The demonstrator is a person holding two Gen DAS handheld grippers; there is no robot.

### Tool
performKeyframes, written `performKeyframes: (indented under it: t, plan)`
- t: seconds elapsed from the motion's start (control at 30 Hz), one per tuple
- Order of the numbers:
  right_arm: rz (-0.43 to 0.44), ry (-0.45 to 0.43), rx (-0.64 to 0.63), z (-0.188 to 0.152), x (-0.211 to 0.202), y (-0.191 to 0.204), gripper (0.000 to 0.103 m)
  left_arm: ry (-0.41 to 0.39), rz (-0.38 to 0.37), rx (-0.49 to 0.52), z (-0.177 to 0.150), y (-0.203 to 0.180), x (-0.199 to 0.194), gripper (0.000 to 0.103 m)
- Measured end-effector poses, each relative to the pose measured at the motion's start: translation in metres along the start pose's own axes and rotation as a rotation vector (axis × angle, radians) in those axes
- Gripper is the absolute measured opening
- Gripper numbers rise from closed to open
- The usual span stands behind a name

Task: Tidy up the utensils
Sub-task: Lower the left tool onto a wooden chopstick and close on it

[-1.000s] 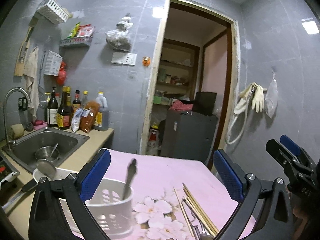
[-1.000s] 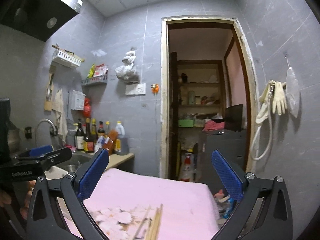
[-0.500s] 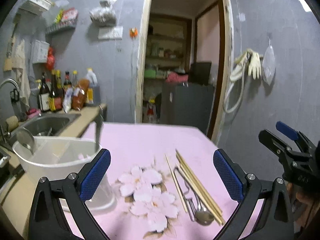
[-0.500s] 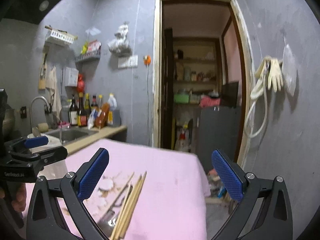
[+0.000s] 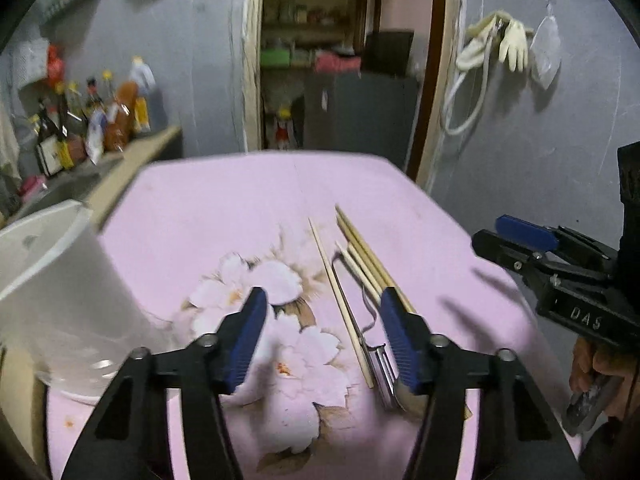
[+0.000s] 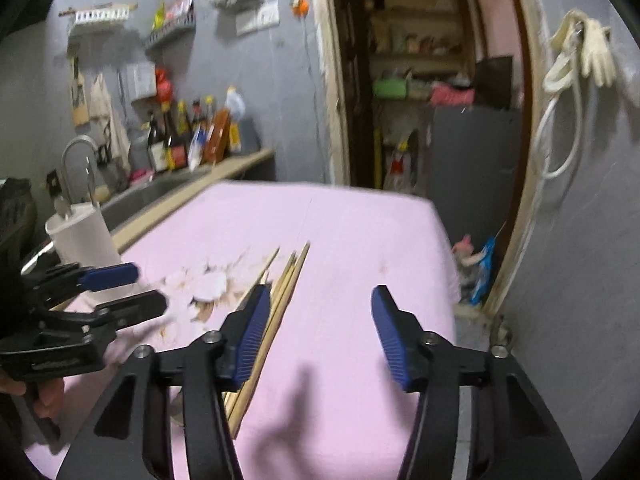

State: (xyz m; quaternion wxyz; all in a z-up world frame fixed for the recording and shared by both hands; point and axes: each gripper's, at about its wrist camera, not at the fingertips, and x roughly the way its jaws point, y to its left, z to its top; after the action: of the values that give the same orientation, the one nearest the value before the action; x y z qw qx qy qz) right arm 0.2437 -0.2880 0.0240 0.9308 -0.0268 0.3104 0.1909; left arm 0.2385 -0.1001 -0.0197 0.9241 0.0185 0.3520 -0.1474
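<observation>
Your left gripper (image 5: 323,334) hangs with jaws apart and empty over the pink floral cloth (image 5: 224,216) — the chopsticks (image 5: 362,258) and a metal spoon (image 5: 390,380) lie just beside its right finger. Your right gripper (image 6: 316,330) is spread wide too, the chopsticks passing under its left finger, and the white utensil holder (image 5: 52,280) stands at the cloth's left edge.
</observation>
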Motion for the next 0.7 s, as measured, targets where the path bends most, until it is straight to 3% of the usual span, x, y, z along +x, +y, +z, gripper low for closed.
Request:
performKeyframes:
  t: [0.27, 0.57, 0.7]
  plan:
    - [0.071, 0.157, 0.009, -0.001, 0.035, -0.002, 0.029, 0.151, -0.068, -0.046, 0.005, 0.008, 0.045, 0.023]
    - [0.124, 0.250, 0.024, 0.002, 0.059, 0.000, 0.023, 0.231, -0.103, -0.102, 0.010, 0.026, 0.071, 0.003]
    - [0.138, 0.275, 0.022, 0.004, 0.069, 0.004, 0.022, 0.253, -0.096, -0.134, 0.007, 0.035, 0.074, 0.000]
